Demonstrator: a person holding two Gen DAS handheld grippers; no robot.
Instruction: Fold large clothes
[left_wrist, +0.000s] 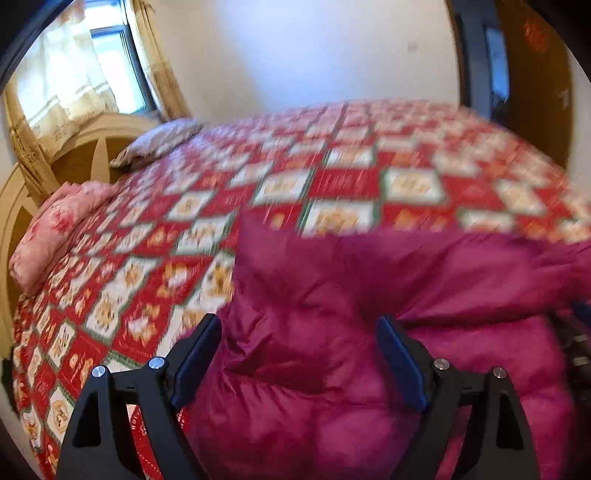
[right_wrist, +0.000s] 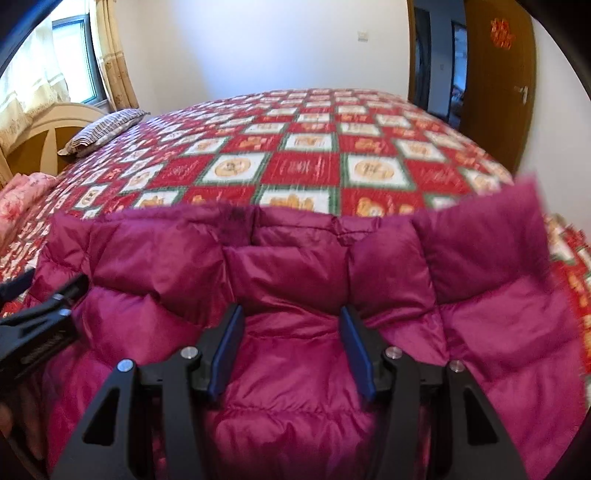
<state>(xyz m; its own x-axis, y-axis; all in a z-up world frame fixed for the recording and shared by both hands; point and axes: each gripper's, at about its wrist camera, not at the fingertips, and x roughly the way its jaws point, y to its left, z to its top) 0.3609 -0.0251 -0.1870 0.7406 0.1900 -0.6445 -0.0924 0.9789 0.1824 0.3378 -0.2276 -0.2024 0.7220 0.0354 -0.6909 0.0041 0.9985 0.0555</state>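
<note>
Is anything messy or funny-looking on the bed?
Only the jacket: it sits puffed up in a bunched heap at the near edge of the bedspread, not flat. Nothing looks torn or spilled.

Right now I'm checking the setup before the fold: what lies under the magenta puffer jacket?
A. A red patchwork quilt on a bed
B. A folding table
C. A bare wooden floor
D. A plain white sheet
A: the jacket lies on the red, white and green checked quilt that covers the bed, with pillows at the far left by the headboard.
</note>
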